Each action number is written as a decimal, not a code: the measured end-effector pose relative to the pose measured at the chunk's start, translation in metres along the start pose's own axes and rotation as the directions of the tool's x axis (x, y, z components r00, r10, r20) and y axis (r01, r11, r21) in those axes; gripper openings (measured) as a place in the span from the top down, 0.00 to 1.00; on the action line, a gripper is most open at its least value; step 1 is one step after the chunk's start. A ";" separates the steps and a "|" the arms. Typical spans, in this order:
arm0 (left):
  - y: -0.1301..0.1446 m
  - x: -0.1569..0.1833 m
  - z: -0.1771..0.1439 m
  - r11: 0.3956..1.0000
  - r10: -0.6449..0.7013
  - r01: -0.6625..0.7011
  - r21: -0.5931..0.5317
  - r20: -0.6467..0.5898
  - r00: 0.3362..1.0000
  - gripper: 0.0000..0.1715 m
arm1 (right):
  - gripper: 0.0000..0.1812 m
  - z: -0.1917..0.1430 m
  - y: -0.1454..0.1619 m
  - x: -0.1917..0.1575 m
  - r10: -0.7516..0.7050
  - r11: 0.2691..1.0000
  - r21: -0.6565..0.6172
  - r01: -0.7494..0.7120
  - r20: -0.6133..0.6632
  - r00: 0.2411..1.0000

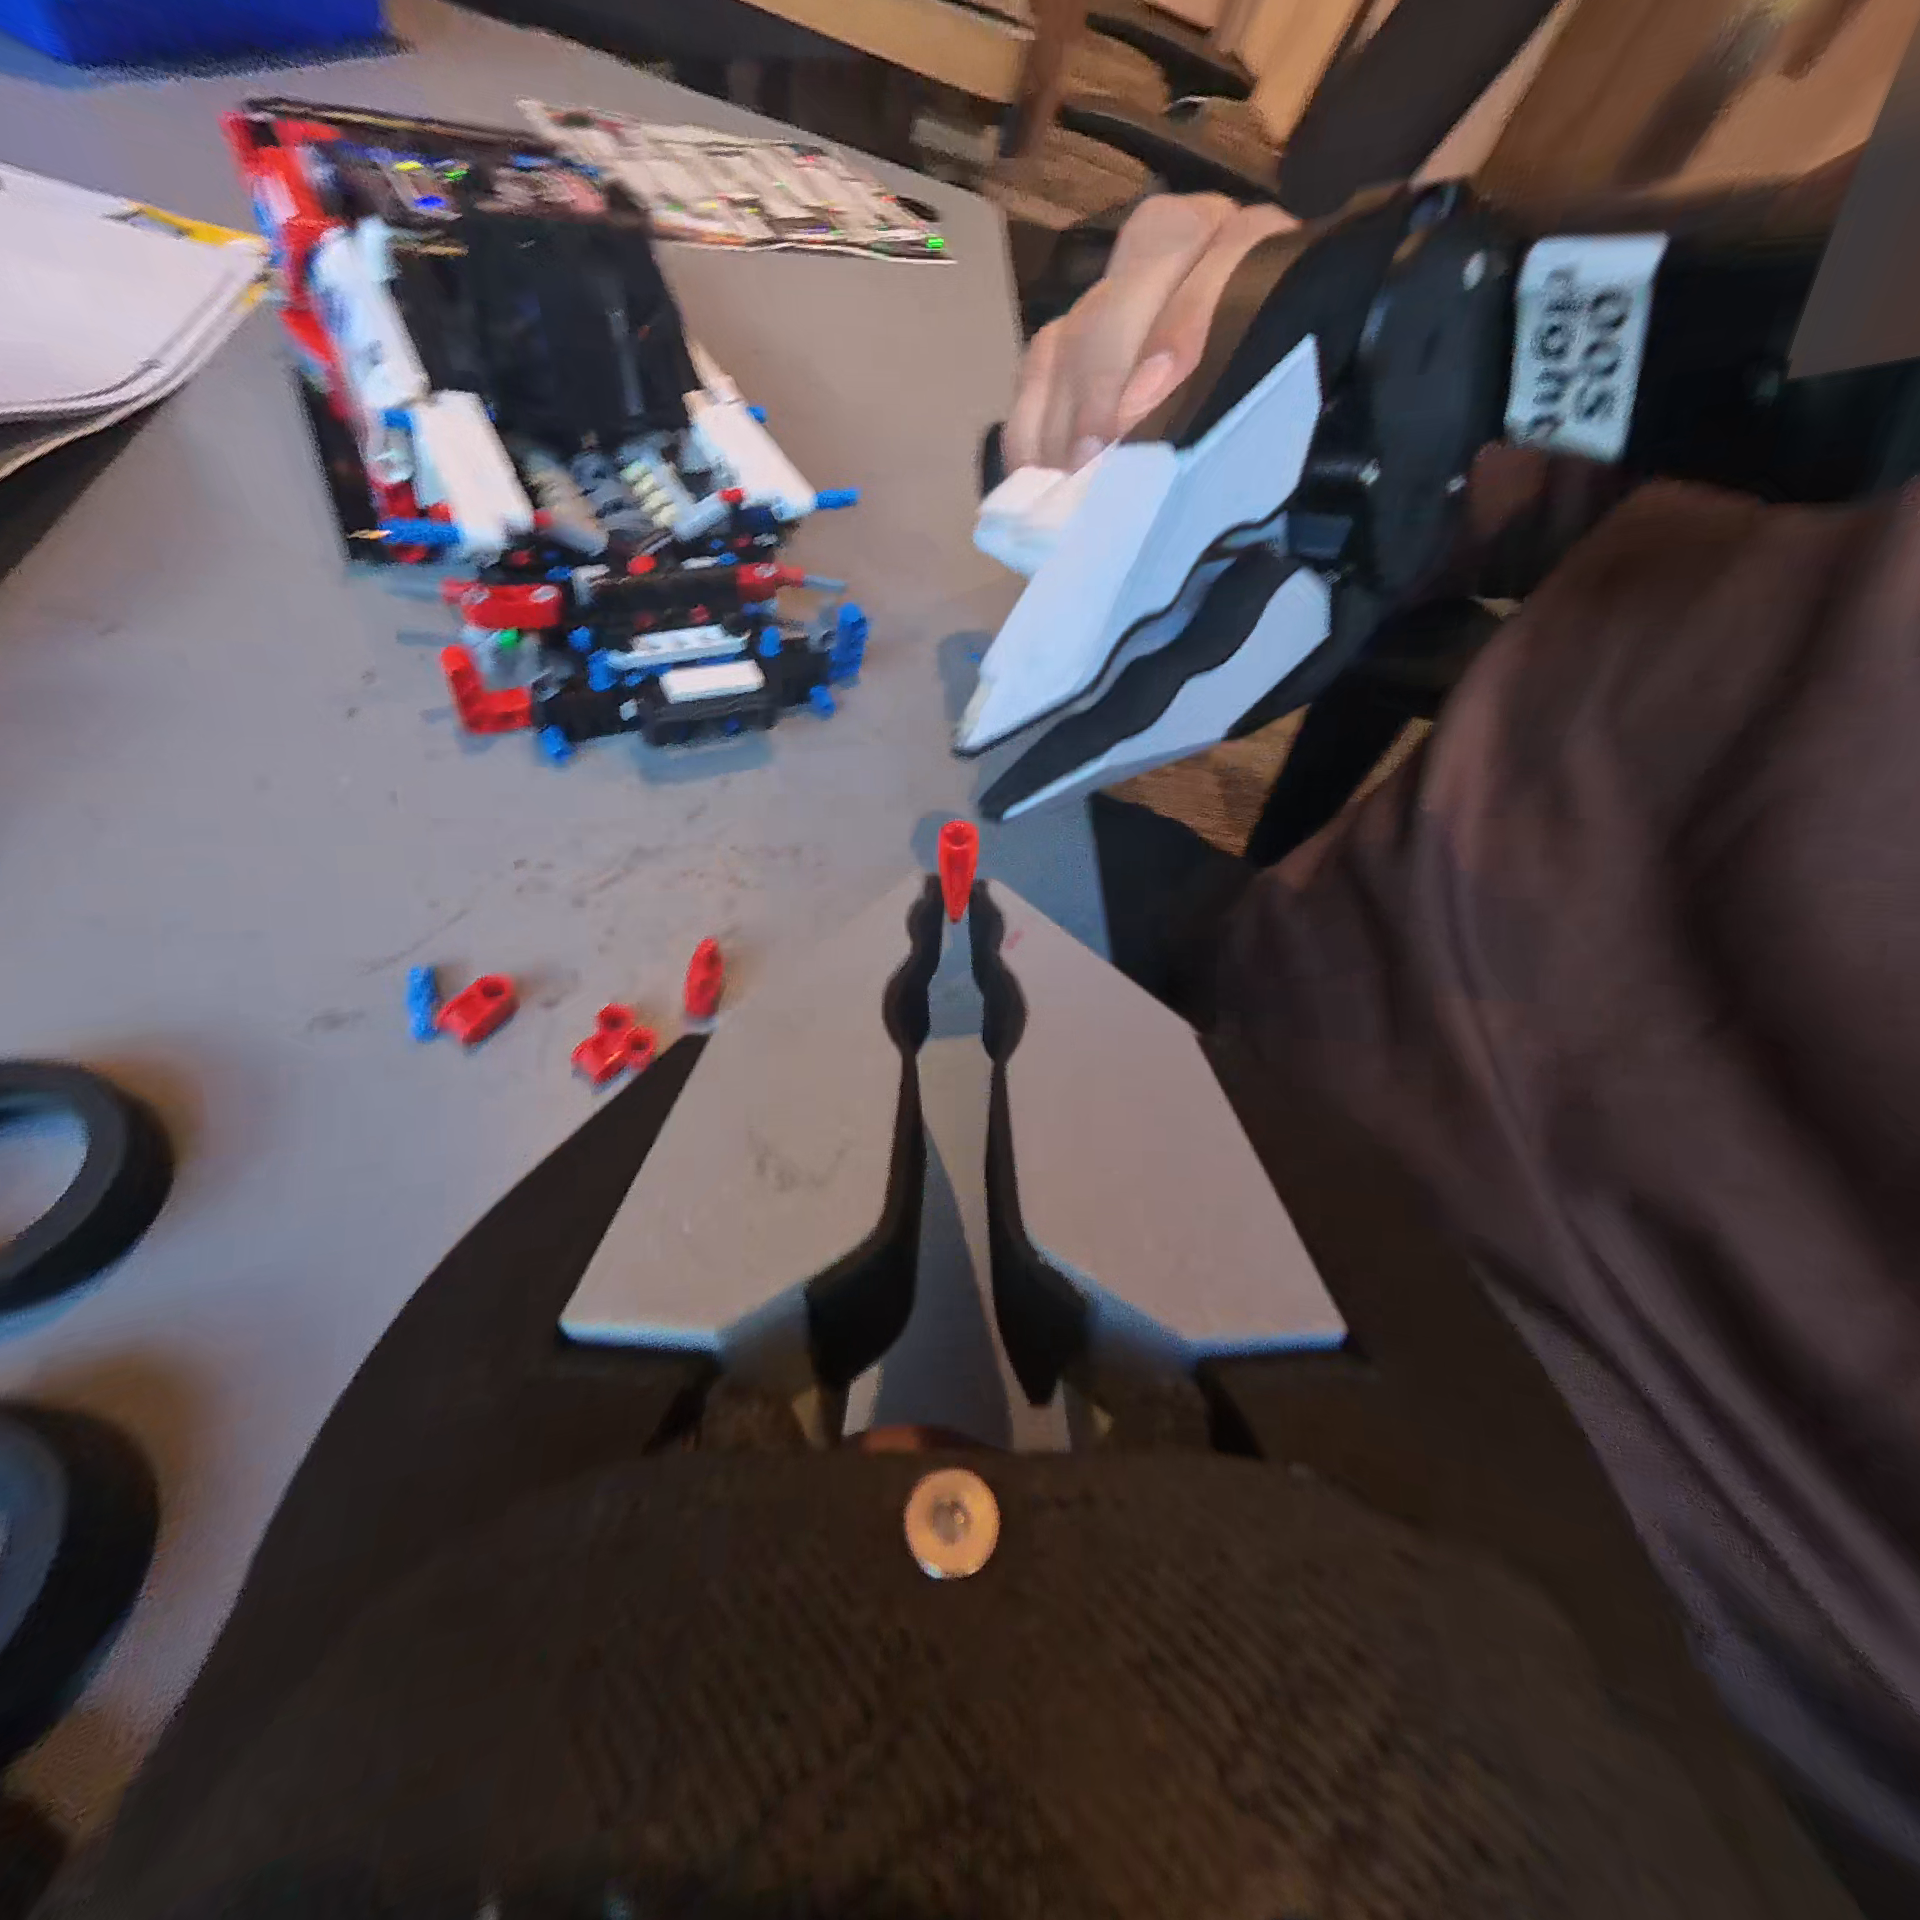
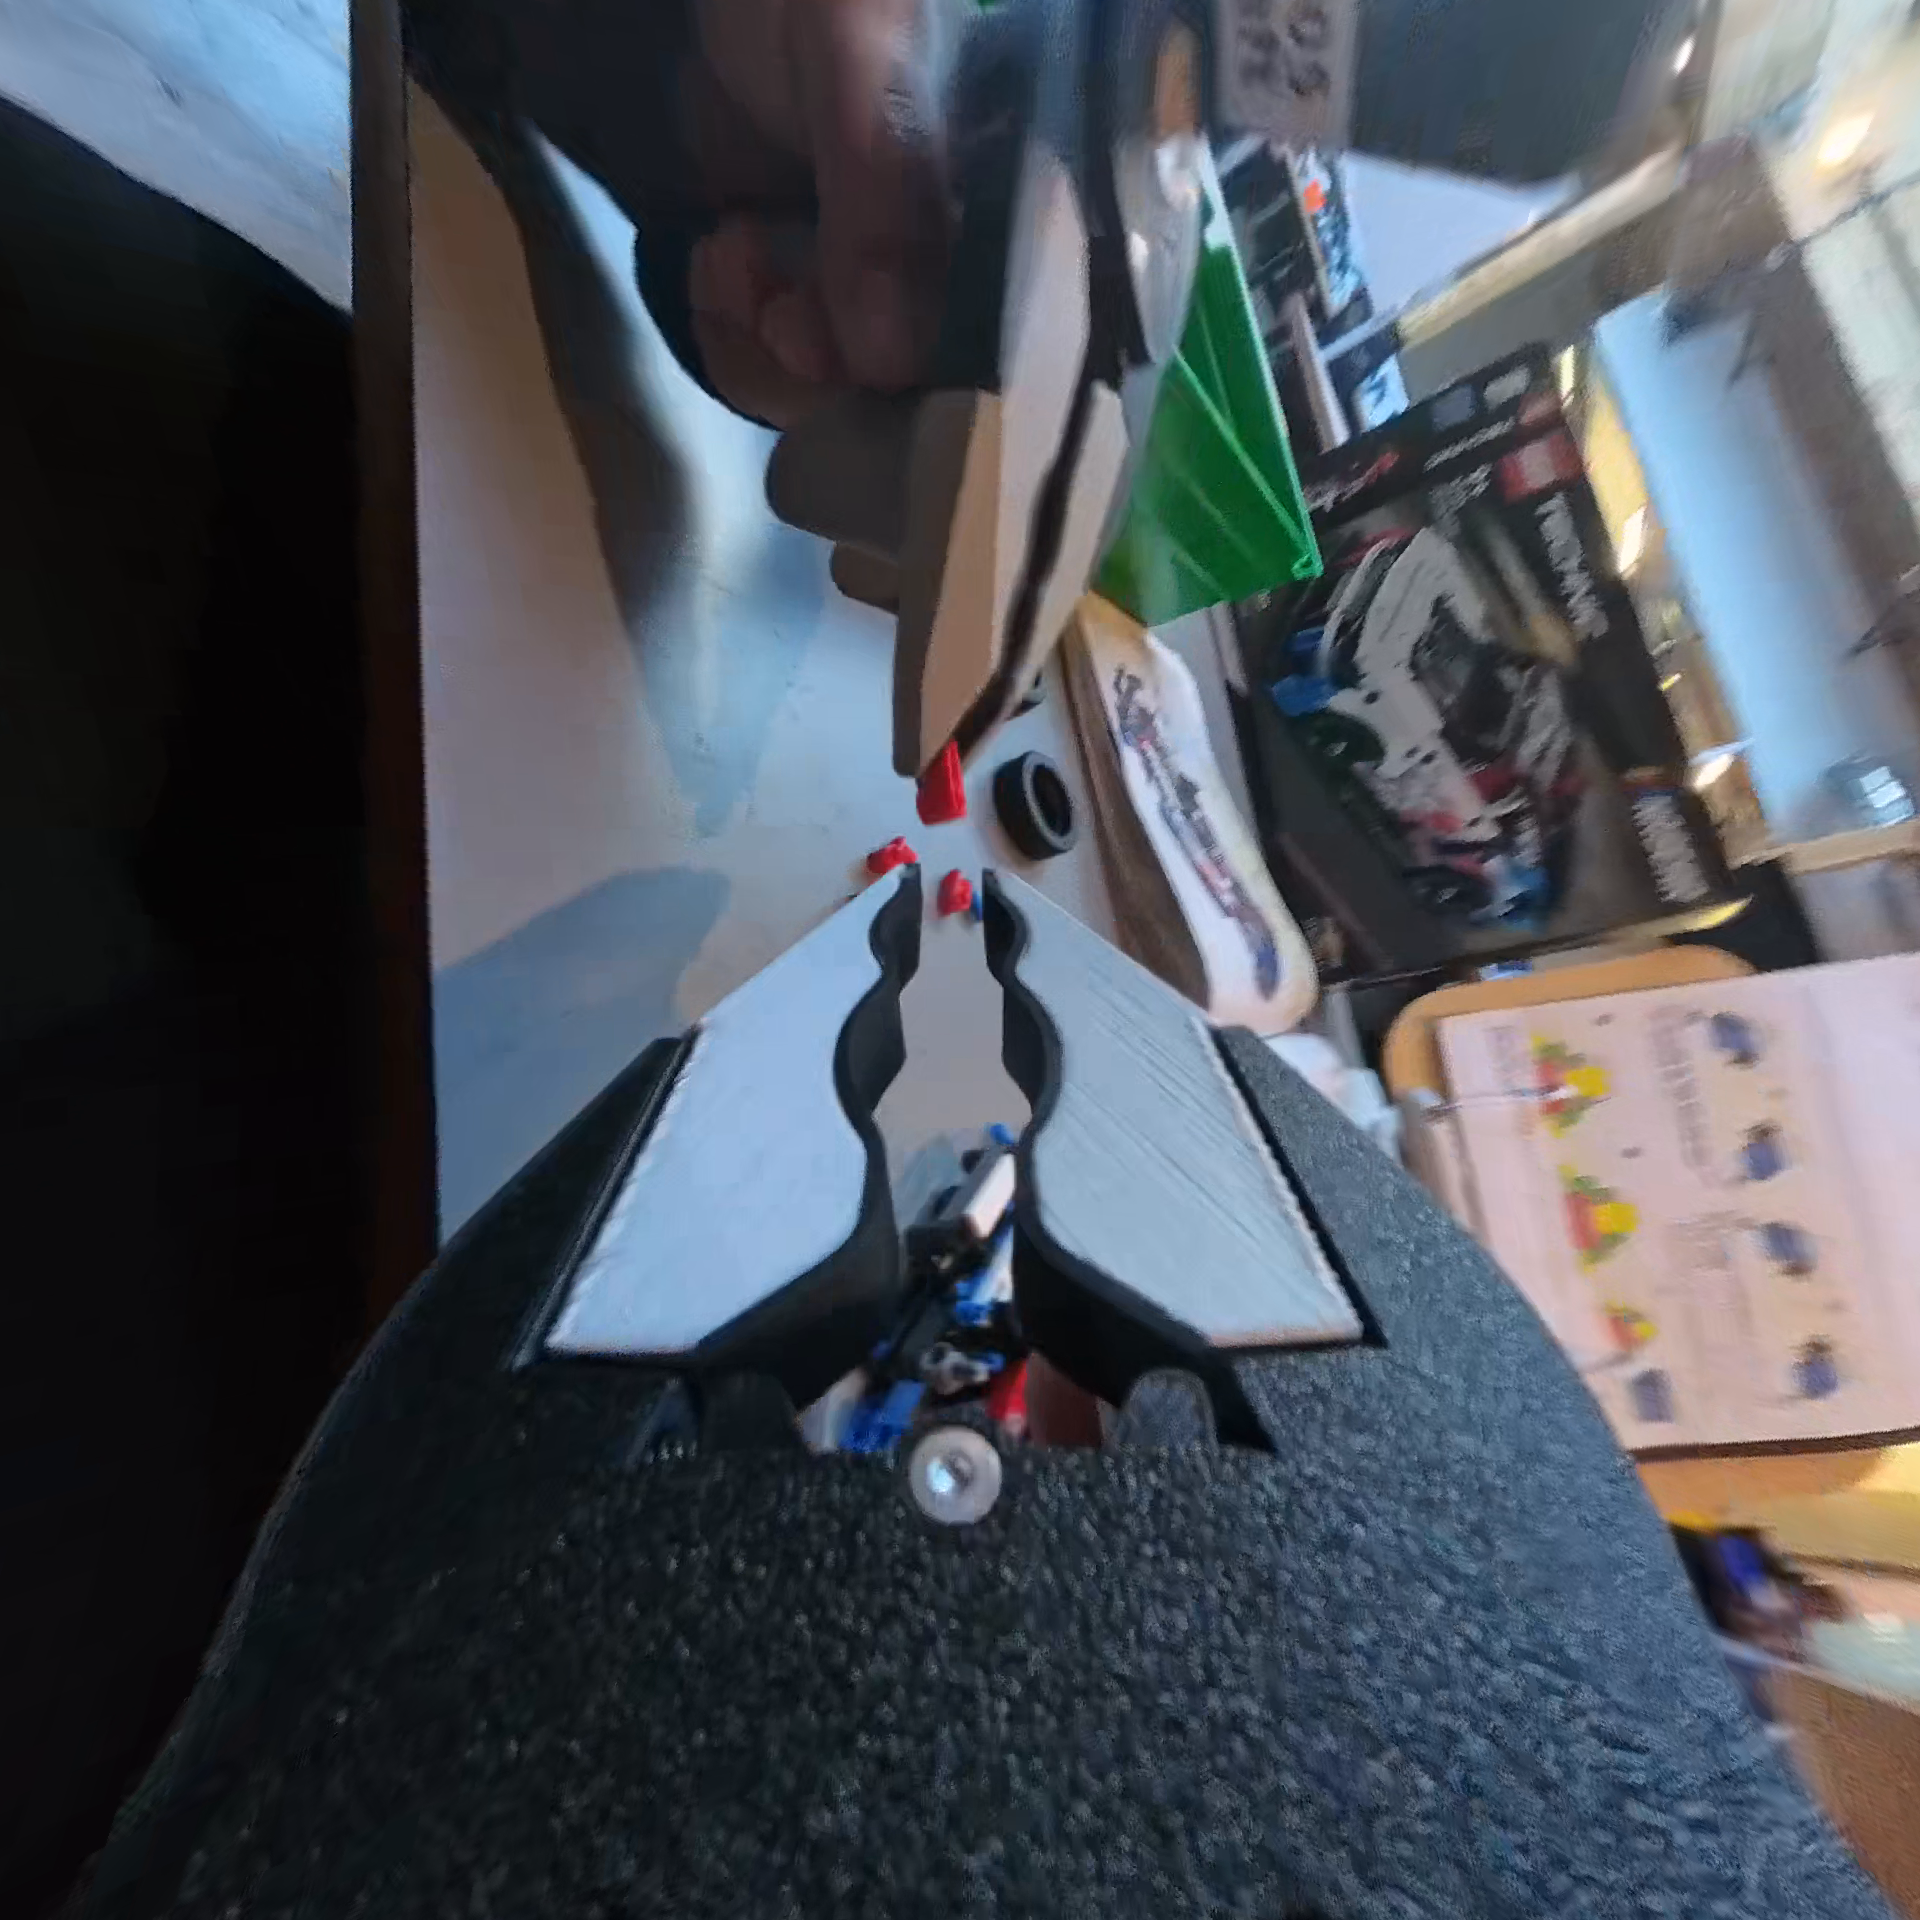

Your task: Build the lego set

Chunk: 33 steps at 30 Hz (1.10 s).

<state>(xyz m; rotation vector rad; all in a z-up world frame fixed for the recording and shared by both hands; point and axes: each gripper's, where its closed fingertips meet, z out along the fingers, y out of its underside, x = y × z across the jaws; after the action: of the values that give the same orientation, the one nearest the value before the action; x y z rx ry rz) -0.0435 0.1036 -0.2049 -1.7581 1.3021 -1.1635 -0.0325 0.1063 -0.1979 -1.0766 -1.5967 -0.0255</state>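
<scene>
My left gripper [image 1: 956,909] is shut on a small red pin-like piece [image 1: 956,857] and holds it upright above the grey table [image 1: 260,831]. The part-built lego car [image 1: 582,499], black, white, red and blue, lies on its box farther back. Loose red pieces [image 1: 613,1044] and a blue one [image 1: 421,1003] lie on the table left of my fingers. My right gripper [image 1: 977,774] hovers just beyond the red piece, pointing down-left. In the right wrist view it [image 2: 951,883] is slightly open and empty, facing the left gripper [image 2: 925,764] and its red piece [image 2: 940,795].
A black tyre [image 1: 62,1174] lies at the left edge, seen also in the right wrist view [image 2: 1034,805]. An instruction booklet [image 1: 727,187] and white sheets [image 1: 104,312] lie at the back. The set's box [image 2: 1507,665] and a green plate [image 2: 1205,468] stand beyond. The table edge runs close on the right. My two grippers' fingertips are within a few centimetres of each other.
</scene>
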 end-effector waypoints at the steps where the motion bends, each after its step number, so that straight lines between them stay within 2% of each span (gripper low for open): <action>1: 0.005 -0.007 -0.003 1.000 -0.001 0.001 0.002 0.047 0.999 0.99 | 0.94 0.000 0.003 -0.001 0.066 0.998 -0.001 -0.065 0.018 0.998; 4: 0.020 -0.034 -0.016 1.000 -0.010 0.012 -0.007 0.230 0.973 0.99 | 0.95 0.003 0.012 -0.001 0.286 0.958 -0.013 -0.285 0.061 0.956; 6: 0.017 -0.038 -0.023 1.000 0.000 -0.006 0.019 0.280 0.960 0.99 | 0.95 0.006 0.019 0.000 0.434 0.901 -0.039 -0.432 0.086 0.897; 8: 0.017 -0.044 -0.027 0.999 0.028 -0.034 0.011 0.327 0.945 0.99 | 0.95 0.009 0.023 -0.001 0.579 0.815 -0.055 -0.577 0.131 0.805; 12: 0.030 -0.053 -0.026 0.996 0.052 -0.023 -0.085 0.366 0.929 0.99 | 0.93 0.018 0.038 -0.011 0.811 0.584 -0.169 -0.794 0.147 0.566; 14: 0.036 -0.055 -0.027 0.993 0.065 -0.021 -0.119 0.378 0.923 0.99 | 0.91 0.020 0.044 -0.012 0.841 0.540 -0.207 -0.816 0.096 0.533; 17: 0.043 -0.056 -0.028 0.989 0.063 -0.005 -0.150 0.380 0.923 0.99 | 0.91 0.025 0.040 -0.015 0.851 0.522 -0.231 -0.821 0.076 0.519; 21: 0.047 -0.063 -0.023 0.977 0.083 -0.006 -0.211 0.359 0.930 0.99 | 0.85 0.039 0.040 -0.024 0.851 0.514 -0.306 -0.801 0.066 0.521; 24: 0.054 -0.060 -0.018 0.967 0.090 -0.005 -0.257 0.321 0.943 0.99 | 0.81 0.045 0.047 -0.022 0.824 0.544 -0.338 -0.768 0.039 0.566; 31: 0.055 -0.050 -0.018 0.967 0.109 -0.034 -0.253 0.289 0.951 0.99 | 0.82 0.058 0.046 -0.025 0.772 0.616 -0.370 -0.695 0.110 0.626; 33: 0.055 -0.049 -0.018 0.968 0.102 -0.031 -0.250 0.276 0.956 0.99 | 0.87 0.060 0.045 -0.026 0.753 0.644 -0.372 -0.669 0.150 0.641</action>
<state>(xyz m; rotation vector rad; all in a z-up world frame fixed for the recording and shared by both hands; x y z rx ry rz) -0.0862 0.1341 -0.2590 -1.9553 1.3564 -0.6996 -0.0522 0.1485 -0.2621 -1.9788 -1.3183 0.4866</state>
